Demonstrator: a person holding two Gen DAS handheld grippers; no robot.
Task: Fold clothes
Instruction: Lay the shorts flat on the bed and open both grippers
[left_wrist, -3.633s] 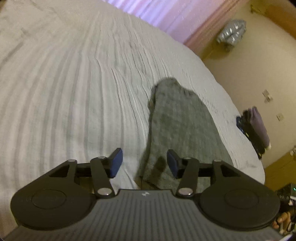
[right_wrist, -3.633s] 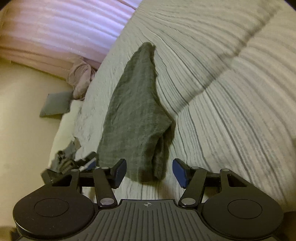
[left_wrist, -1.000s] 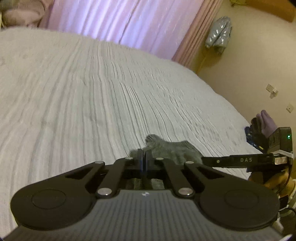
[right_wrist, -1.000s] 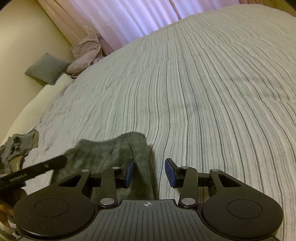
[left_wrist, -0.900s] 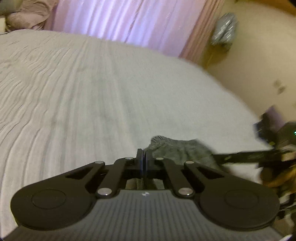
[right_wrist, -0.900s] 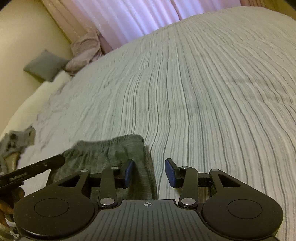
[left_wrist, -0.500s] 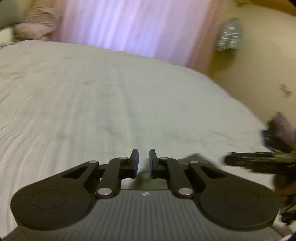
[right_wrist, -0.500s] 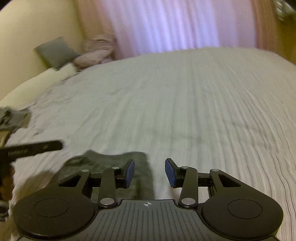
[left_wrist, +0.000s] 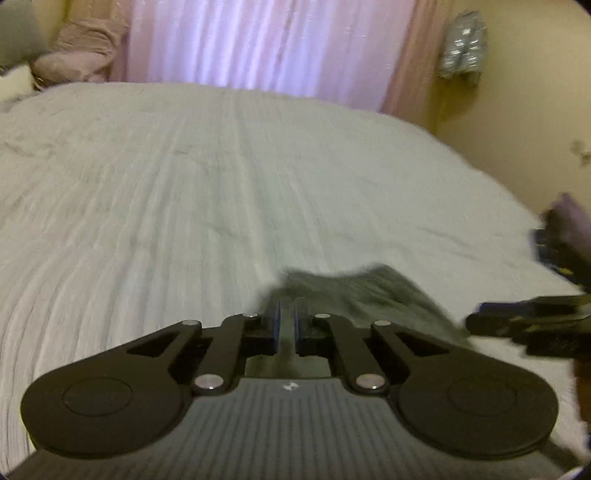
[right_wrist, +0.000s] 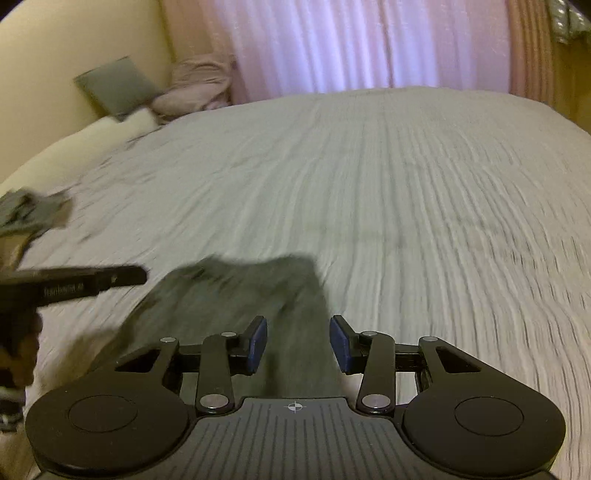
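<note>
While my left gripper (left_wrist: 285, 325) is closing its jaws on a fold of the dark grey knitted garment (right_wrist: 236, 295), my right gripper (right_wrist: 298, 343) stands half open astride it, gripping nothing. Striped pale bedspread (right_wrist: 406, 192) lies open ahead. Motion blur hides the garment's near edge.

garment: dark grey knit cloth (left_wrist: 373, 291) | state: folded over, rumpled, motion-blurred | place: lower centre of both wrist frames, on pale striped bed cover (left_wrist: 184, 206) | pose: lies mostly flat; near edge rises between left tongs (left_wrist: 285, 325), one strip runs down between right tongs (right_wrist: 298, 343)
</note>
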